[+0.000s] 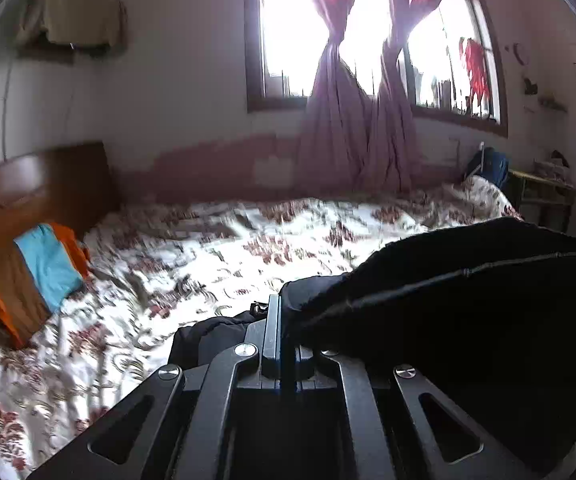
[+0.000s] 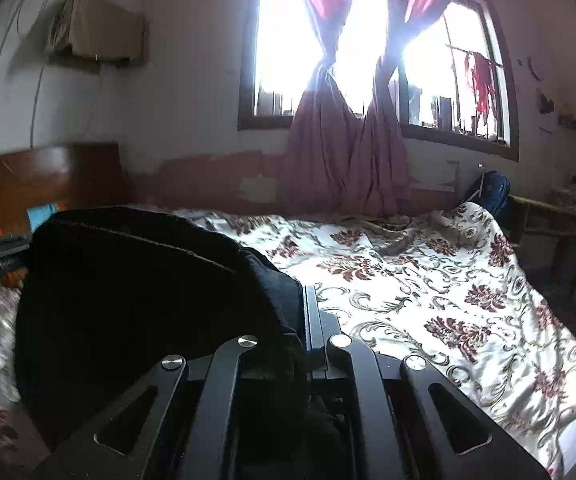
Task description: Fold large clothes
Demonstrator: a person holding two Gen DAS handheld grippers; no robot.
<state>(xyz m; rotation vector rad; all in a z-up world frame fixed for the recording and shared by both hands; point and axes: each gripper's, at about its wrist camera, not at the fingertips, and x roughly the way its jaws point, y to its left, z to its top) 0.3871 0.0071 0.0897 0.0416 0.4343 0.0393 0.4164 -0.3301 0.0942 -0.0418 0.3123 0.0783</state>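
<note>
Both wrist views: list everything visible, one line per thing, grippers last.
Black fabric garment: one, black, held up over the bed between both grippers.
Floral bedspread: one, white with maroon flowers, covering the bed.
Wooden headboard: one, brown, left end of bed.
Folded clothes: one pile, blue, orange and brown, by the headboard.
Tied curtains: two, pink-purple, at the window.
Window: one, brown frame, far wall.
Left gripper: one, black, shut on the garment.
Right gripper: one, black, shut on the garment.
</note>
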